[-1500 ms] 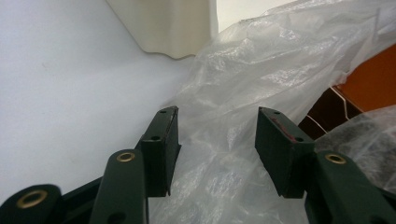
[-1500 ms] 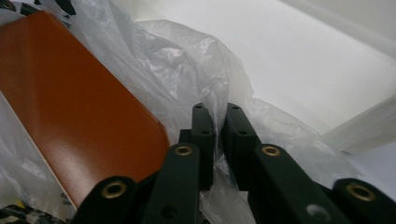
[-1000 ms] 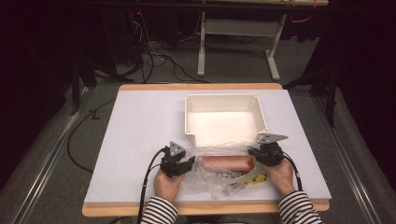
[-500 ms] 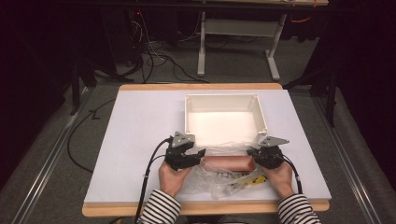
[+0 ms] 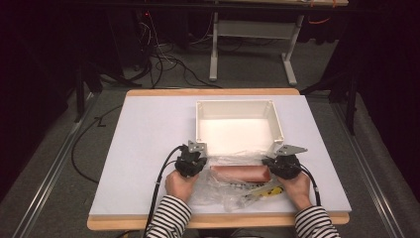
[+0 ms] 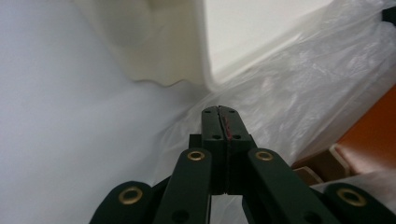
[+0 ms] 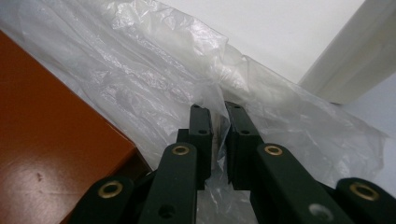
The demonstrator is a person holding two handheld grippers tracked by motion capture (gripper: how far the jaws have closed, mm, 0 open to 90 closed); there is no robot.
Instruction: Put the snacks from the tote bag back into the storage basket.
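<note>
A clear plastic bag point(image 5: 233, 193) lies at the table's near edge with an orange-brown box point(image 5: 240, 173) and a yellow item point(image 5: 267, 191) inside. My left gripper point(image 5: 197, 159) is at the bag's left end. In the left gripper view its jaws point(image 6: 219, 112) have just closed and are pressed together where the film point(image 6: 303, 84) meets the tips. My right gripper point(image 5: 271, 161) is at the bag's right end. In the right gripper view it point(image 7: 218, 112) is shut on a pinched fold of film point(image 7: 140, 60), beside the box point(image 7: 46, 140).
A white open bin point(image 5: 237, 106) stands just beyond the bag, near both grippers; its wall shows close ahead point(image 6: 154, 42) point(image 7: 355, 60). The white tabletop point(image 5: 148, 139) extends to the left and right of it. Cables trail from both grippers toward the near edge.
The left gripper moved from the near left up to the bag's left end by the bin corner and shut its jaws. The right gripper stayed put.
</note>
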